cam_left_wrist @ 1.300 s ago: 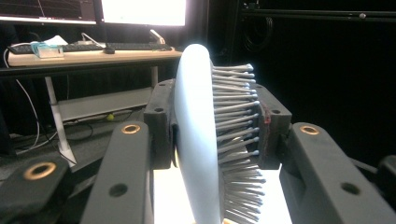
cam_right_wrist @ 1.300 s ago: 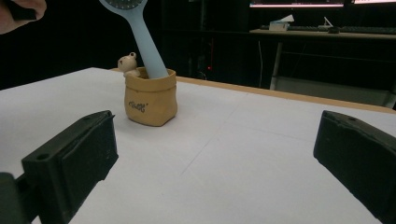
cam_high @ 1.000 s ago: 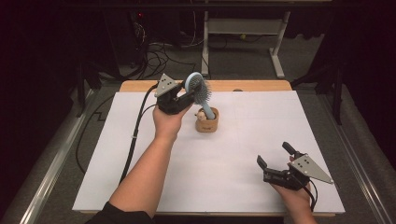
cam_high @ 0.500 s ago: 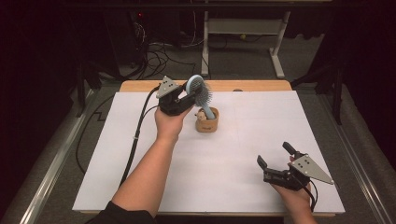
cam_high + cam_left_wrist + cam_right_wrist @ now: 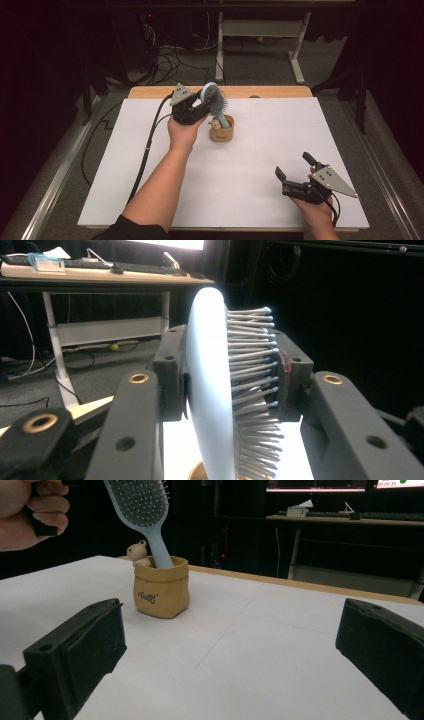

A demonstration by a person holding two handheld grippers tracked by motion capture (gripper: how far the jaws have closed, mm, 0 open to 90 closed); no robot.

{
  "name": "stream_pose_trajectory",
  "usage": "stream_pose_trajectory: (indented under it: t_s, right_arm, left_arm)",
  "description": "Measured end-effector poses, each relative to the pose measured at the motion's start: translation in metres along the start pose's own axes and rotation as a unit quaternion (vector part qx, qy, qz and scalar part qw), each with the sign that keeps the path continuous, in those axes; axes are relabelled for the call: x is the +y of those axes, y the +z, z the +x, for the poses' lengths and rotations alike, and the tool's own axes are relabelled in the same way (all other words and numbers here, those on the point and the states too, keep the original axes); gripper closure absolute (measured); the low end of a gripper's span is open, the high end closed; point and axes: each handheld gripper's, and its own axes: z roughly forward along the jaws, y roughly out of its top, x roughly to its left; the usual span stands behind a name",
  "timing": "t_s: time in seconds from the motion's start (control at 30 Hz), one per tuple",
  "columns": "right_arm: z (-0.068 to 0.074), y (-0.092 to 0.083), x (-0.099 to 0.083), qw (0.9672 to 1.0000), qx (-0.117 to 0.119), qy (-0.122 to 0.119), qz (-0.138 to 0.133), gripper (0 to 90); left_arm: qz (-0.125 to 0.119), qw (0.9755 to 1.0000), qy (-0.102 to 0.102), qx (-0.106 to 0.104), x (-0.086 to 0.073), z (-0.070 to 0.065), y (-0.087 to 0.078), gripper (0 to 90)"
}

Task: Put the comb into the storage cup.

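White tabletop [image 5: 250, 165]; bristly blue hairbrush [image 5: 216, 100] in tan pouch [image 5: 221, 132]

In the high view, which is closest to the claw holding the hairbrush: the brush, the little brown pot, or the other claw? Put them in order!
From the left claw, at the far left of the table:
1. Hairbrush, its head clamped in the claw.
2. Brown pot, just beside and below, holding the brush handle.
3. Right claw, open, far off at the near right corner.

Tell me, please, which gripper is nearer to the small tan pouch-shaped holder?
Left. The left gripper grips the light-blue hairbrush just above the holder; the right gripper rests open, far off near the table's front edge.
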Motion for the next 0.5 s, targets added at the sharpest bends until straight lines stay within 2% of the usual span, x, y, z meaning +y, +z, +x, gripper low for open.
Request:
stream_pose_trajectory:
  t_s: [0.5]
  right_arm:
    - [-0.0002, -0.0003, -0.0002, 1.0, 0.0, 0.001, 0.0, 0.2]
  left_arm:
    - [0.003, 1.0, 0.002, 0.0, -0.0034, -0.0012, 0.0026, 58.0]
